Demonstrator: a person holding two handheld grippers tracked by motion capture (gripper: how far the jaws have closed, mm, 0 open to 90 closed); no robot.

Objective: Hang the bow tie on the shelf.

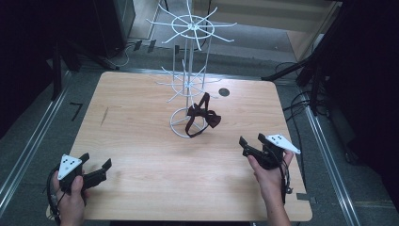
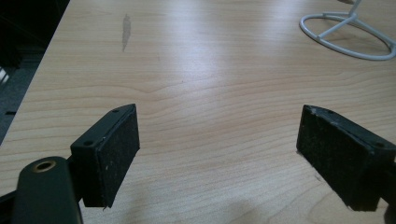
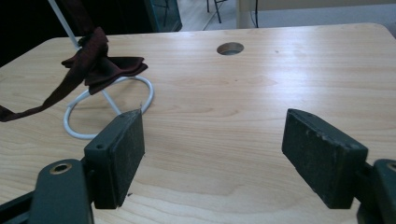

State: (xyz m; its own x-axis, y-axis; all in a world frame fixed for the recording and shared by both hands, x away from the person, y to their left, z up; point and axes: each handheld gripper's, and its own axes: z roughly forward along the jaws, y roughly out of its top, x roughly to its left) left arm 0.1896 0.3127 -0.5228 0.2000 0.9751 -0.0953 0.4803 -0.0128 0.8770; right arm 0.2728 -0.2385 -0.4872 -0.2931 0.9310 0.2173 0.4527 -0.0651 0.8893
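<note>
Both our tongs, left tongs (image 1: 96, 169) at seven o'clock and right tongs (image 1: 253, 141) at four, hover spread over the bench (image 1: 141, 122), near a bow tie (image 1: 202, 116) on the rack (image 1: 188, 70).

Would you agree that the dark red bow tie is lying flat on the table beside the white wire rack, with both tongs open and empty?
Not quite: the bow tie hangs from a hook on the white wire rack, dangling over the ring base, as the high view shows. The rest holds: the left tongs and right tongs are open and empty.
</note>
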